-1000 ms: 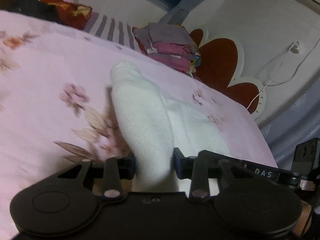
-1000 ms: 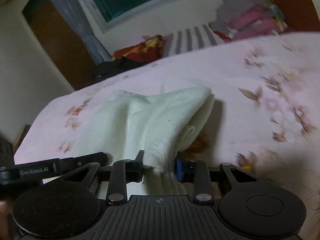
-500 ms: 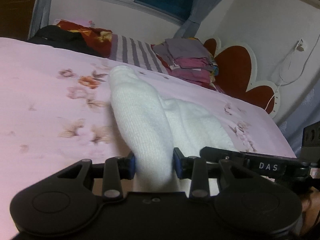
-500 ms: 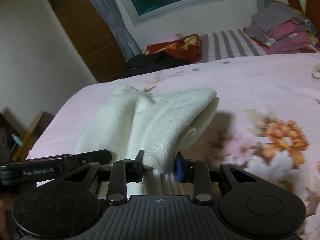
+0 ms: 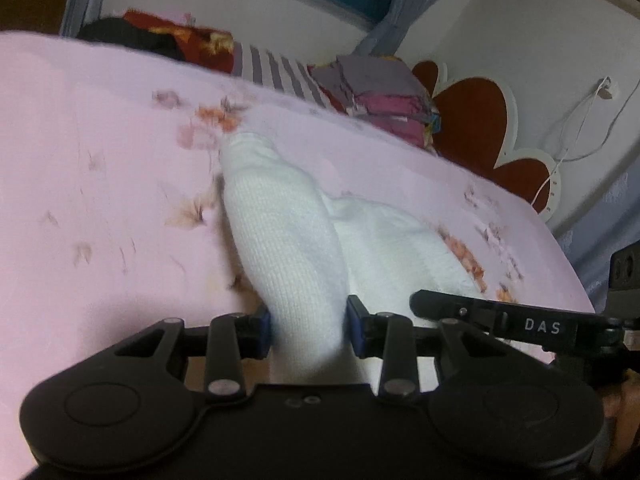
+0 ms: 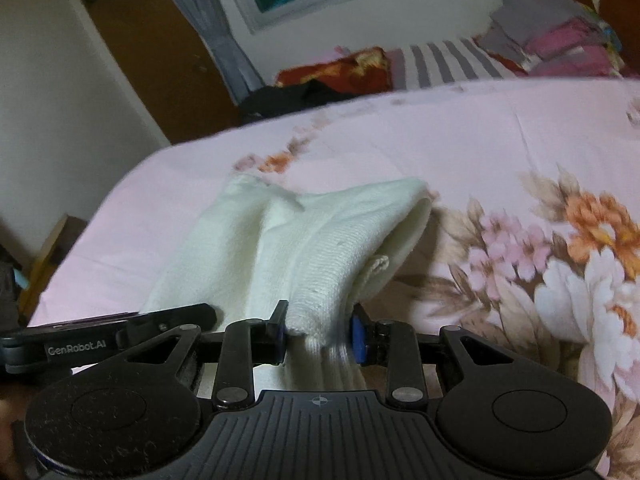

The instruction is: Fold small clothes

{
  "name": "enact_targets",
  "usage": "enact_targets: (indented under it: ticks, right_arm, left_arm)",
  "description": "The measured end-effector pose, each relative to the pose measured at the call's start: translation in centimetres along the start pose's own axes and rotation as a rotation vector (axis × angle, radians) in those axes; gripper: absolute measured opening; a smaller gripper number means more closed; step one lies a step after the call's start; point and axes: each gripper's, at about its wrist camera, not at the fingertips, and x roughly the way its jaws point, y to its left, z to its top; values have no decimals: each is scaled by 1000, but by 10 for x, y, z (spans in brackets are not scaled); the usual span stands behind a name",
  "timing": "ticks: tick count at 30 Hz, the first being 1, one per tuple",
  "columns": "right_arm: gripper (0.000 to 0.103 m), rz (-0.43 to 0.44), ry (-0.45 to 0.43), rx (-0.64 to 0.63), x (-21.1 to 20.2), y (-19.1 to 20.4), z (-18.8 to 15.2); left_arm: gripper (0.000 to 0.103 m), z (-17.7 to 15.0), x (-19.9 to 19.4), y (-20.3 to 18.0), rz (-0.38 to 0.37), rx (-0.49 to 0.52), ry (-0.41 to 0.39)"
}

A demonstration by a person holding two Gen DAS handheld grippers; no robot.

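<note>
A small white knit garment [image 5: 288, 232] lies partly folded on the pink floral bedspread [image 5: 100, 168]. My left gripper [image 5: 309, 332] is shut on one near corner of it, the cloth bunched between the blue pads. My right gripper [image 6: 320, 334] is shut on the other near corner of the same garment [image 6: 320, 248], which rises in a fold toward the far side. The right gripper's arm [image 5: 520, 324] shows at the right of the left wrist view, and the left gripper's arm [image 6: 100, 340] shows at the left of the right wrist view.
A stack of folded clothes [image 5: 384, 100] and a striped pillow [image 5: 280, 72] lie at the bed's far end by a red headboard [image 5: 472, 120]. Dark and red bedding [image 6: 332, 80] lies below the window. A brown door [image 6: 160, 60] stands to the left beyond the bed's edge.
Both grippers have stayed shut on the garment and carried it across the bedspread. The views have tilted down and the floral print under the garment has shifted.
</note>
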Motion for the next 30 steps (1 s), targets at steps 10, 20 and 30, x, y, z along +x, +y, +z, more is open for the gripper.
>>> enact_targets:
  ticks: [10,20,30]
  right_arm:
    - [45,-25,-19,171,1,-51,-9]
    - [31,-137,-23,-37,50,-16,44]
    - [32,-209,25,-92,83,-27,29]
  left_arm:
    - [64,-9,-19,30,16,-12,-76]
    - [36,54,27,5,-50,75,-45]
    - [35,41,50,7,-19,105,33]
